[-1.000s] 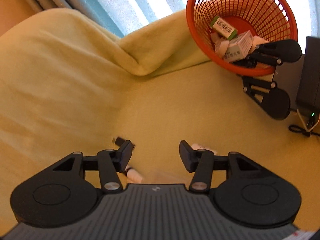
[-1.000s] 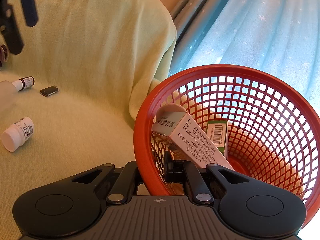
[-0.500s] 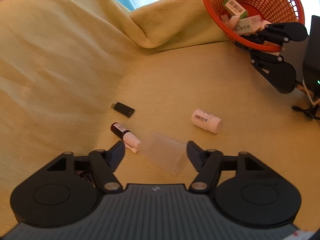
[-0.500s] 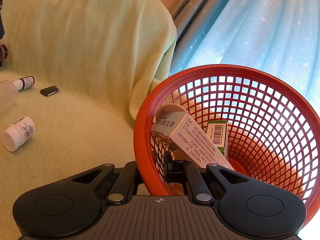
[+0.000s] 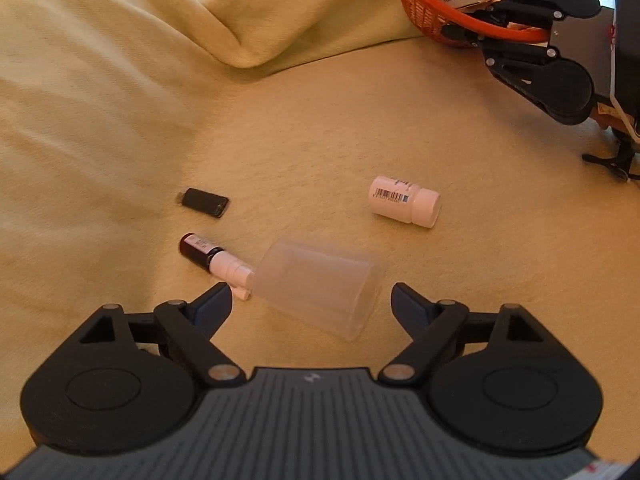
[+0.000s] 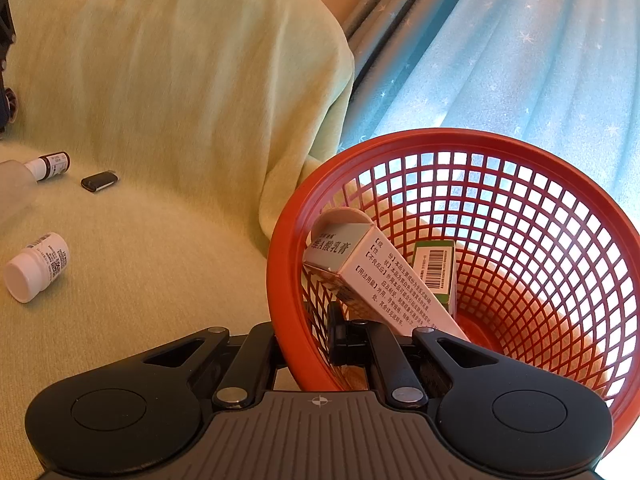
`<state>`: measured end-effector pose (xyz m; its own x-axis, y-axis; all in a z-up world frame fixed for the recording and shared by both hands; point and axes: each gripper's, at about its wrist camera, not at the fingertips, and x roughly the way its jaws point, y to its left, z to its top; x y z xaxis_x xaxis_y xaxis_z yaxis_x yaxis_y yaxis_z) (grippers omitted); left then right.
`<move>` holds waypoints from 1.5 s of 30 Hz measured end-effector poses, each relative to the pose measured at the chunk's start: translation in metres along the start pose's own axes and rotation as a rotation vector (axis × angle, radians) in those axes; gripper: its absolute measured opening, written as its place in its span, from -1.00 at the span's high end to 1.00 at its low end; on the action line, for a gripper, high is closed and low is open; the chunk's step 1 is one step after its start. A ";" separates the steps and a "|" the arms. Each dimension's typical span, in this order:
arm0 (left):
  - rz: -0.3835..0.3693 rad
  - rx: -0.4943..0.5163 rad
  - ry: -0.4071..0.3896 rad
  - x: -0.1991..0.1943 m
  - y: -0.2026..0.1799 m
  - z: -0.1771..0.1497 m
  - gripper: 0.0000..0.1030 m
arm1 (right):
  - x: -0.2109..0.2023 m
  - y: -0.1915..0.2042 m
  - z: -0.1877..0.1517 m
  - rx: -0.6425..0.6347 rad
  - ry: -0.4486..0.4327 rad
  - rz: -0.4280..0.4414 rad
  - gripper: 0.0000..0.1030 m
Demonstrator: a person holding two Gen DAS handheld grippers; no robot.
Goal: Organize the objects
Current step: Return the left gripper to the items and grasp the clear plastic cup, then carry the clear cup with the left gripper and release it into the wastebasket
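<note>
1. Left wrist view: the left gripper (image 5: 311, 300) has just been opening; its jaws stand wide apart, flanking a frosted plastic cup (image 5: 320, 286) lying on the yellow blanket (image 5: 300, 128), pads not touching it.
2. Right wrist view: the right gripper (image 6: 308, 334) is clamped on the rim of the red basket (image 6: 280, 264), which holds a medicine box (image 6: 372, 276).

Left-wrist view: a cup (image 5: 320, 286) lies on its side on the blanket (image 5: 100, 140), directly ahead. A dropper bottle (image 5: 212, 258) lies left of it, its tip at the cup's base; a small flat device (image 5: 206, 202) lies behind that bottle. A pill bottle (image 5: 404, 201) lies farther right. The basket (image 6: 520, 240), far right, holds two boxes (image 6: 372, 276).
</note>
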<state>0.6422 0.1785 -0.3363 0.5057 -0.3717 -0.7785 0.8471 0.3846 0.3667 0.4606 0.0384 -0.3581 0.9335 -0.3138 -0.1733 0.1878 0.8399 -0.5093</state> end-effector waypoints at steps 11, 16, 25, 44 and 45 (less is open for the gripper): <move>-0.089 -0.040 0.001 0.025 0.018 0.006 -0.63 | 0.000 -0.001 0.000 0.005 -0.002 -0.001 0.95; -0.138 -0.042 0.019 0.038 0.022 0.007 -0.63 | 0.000 0.000 0.000 0.004 -0.002 -0.001 0.95; -0.188 -0.072 0.057 0.030 0.019 0.010 -0.52 | 0.000 0.001 0.001 -0.002 0.000 0.000 0.95; -0.104 -0.070 0.061 0.015 0.001 0.009 -0.30 | 0.000 0.001 0.001 0.003 -0.001 -0.001 0.95; -0.092 -0.056 0.061 0.012 -0.001 0.010 -0.30 | 0.000 0.001 0.001 0.003 -0.001 -0.001 0.95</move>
<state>0.6489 0.1653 -0.3411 0.4136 -0.3566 -0.8377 0.8785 0.3980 0.2643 0.4615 0.0393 -0.3577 0.9337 -0.3141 -0.1719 0.1897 0.8411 -0.5065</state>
